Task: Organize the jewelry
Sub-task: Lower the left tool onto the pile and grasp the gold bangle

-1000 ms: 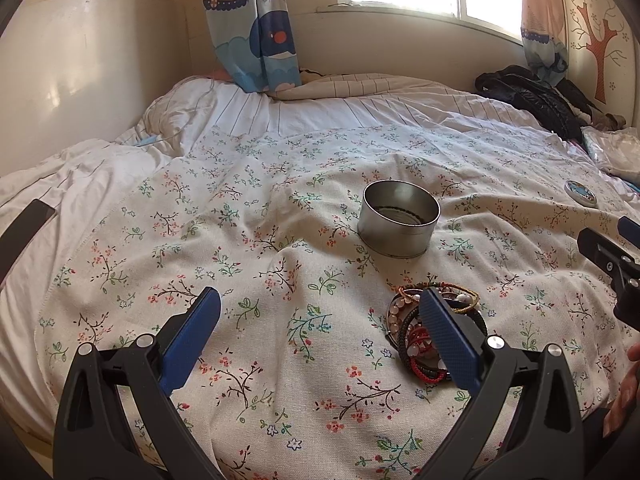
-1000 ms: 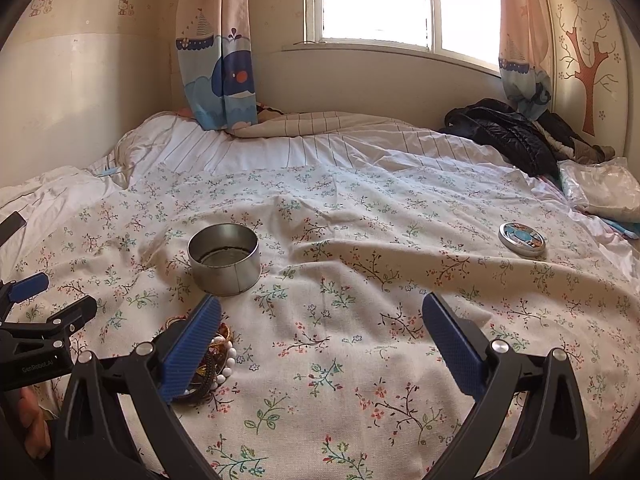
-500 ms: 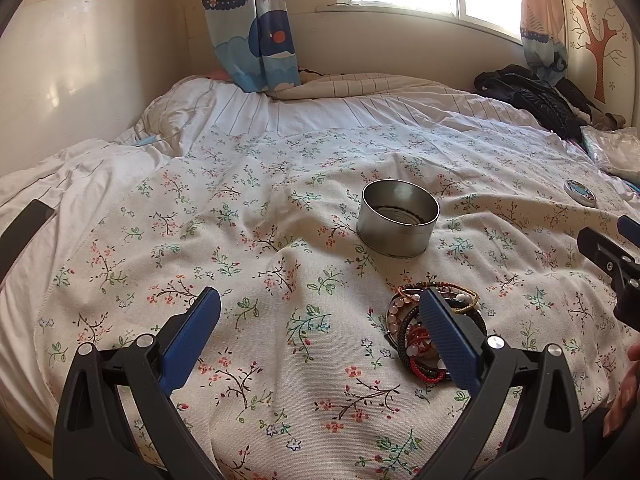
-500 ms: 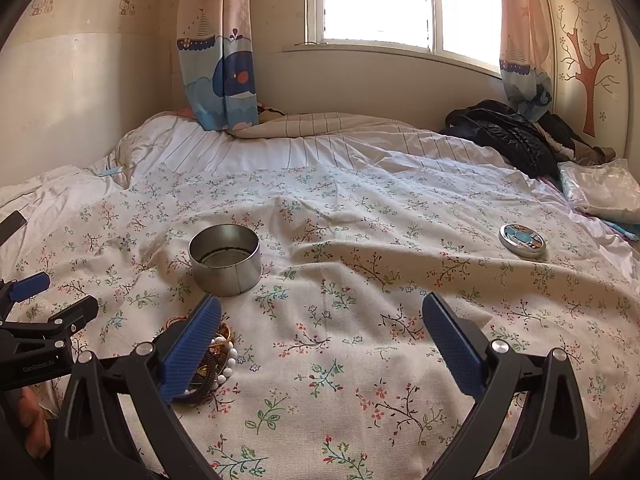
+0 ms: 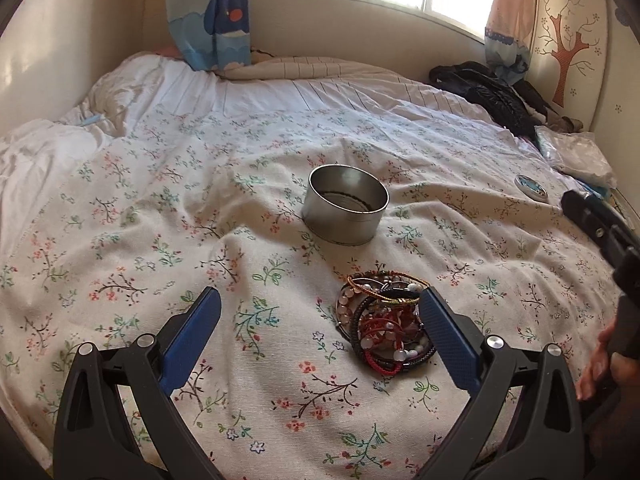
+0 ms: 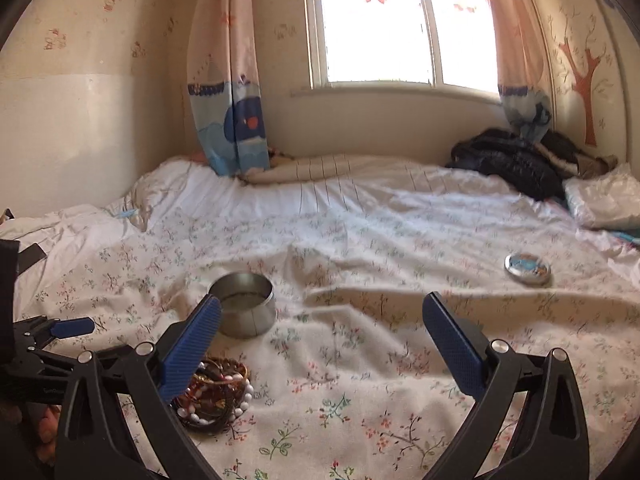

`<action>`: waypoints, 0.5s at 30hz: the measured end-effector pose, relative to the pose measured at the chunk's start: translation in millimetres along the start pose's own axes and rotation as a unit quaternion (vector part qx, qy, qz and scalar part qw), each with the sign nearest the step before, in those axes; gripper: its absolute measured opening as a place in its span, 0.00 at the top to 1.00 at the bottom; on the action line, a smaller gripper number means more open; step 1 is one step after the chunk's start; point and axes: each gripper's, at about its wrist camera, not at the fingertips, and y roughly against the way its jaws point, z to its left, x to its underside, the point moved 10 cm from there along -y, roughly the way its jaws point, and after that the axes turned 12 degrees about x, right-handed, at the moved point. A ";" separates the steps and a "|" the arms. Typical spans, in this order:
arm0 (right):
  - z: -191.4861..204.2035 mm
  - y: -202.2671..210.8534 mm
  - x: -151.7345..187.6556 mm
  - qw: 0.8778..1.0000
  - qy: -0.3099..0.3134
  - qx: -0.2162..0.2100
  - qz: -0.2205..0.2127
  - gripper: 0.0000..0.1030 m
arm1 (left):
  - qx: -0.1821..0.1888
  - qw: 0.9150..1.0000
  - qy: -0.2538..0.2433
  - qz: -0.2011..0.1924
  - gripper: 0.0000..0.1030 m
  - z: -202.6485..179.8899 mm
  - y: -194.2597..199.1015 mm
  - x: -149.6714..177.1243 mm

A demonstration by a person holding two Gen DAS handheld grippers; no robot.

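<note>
Both the left gripper [image 5: 318, 312] and the right gripper [image 6: 322, 318] are wide open, holding nothing. The bracelets [image 5: 386, 326] lie piled, probably tangled, at 6 o'clock from the tin [image 5: 345, 204].

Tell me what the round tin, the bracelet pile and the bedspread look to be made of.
Round tin: bare metal, brushed grey, dull sheen on wall and inside, likely tinplate or steel.
Bracelet pile: mixed; pale glossy beads, red woven cord, dark bands maybe leather, one gold-coloured twisted bangle.
Bedspread: matte woven cloth, floral print, soft creases, probably cotton.
</note>
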 end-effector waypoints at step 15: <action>-15.2 -19.8 14.0 0.998 -0.036 -0.013 0.047 0.06 | 0.012 0.994 0.001 0.113 0.39 -9.4 -108.2 -3.9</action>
